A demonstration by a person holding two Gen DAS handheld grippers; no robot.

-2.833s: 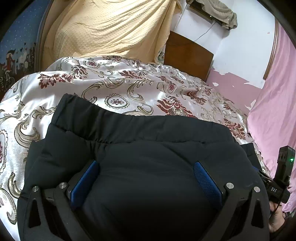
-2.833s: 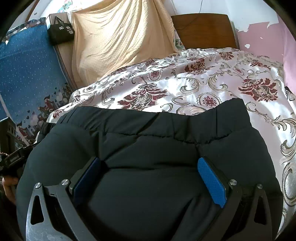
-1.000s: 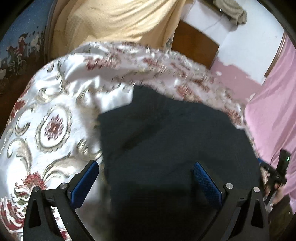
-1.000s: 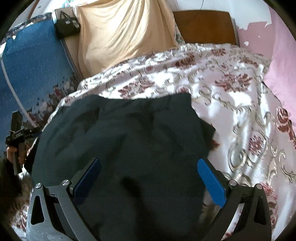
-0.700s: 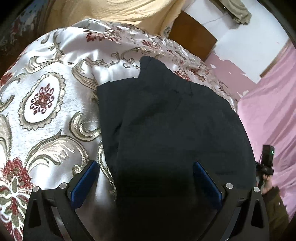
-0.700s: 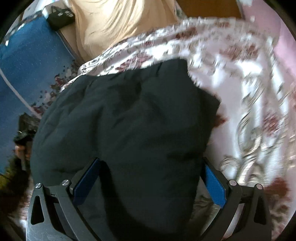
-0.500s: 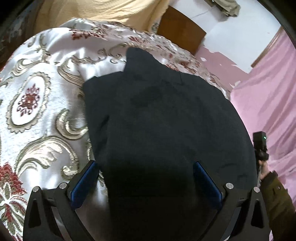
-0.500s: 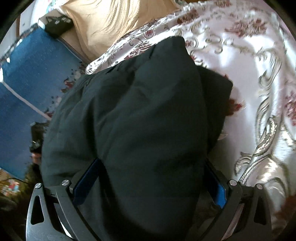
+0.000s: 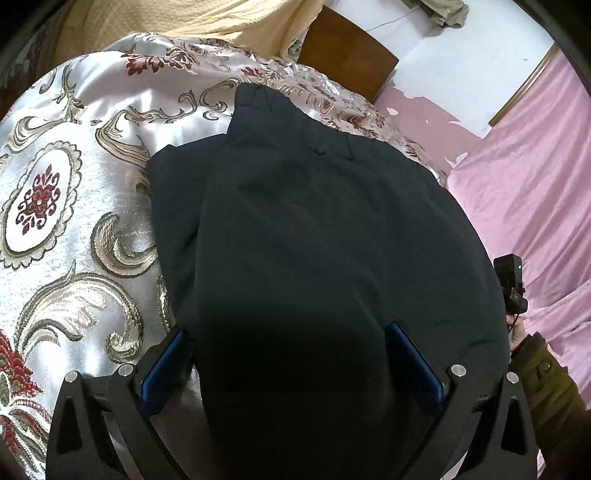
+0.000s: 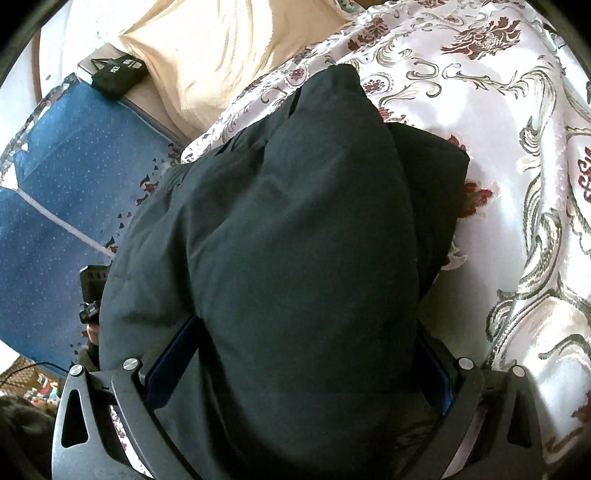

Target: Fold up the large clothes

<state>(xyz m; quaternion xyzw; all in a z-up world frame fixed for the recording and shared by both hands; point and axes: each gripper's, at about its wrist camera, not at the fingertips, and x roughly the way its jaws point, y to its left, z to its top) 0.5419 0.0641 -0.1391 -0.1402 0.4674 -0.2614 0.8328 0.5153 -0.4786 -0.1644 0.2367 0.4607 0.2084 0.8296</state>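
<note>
Left wrist view: dark jacket [image 9: 314, 229] bulges between the spread left claw [image 9: 291, 365], hiding whether it grips.

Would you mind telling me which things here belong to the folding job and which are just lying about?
Job: black padded garment, left gripper, right gripper, patterned bedspread it lies on.

Lying about: yellow cloth, black bag, blue fabric, pink curtain, wooden headboard.

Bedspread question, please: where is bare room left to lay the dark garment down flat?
Bare bedspread lies left of the garment, up to the yellow cloth; more lies right of it. The middle is crowded: both tongs sit under padded fabric.
</note>
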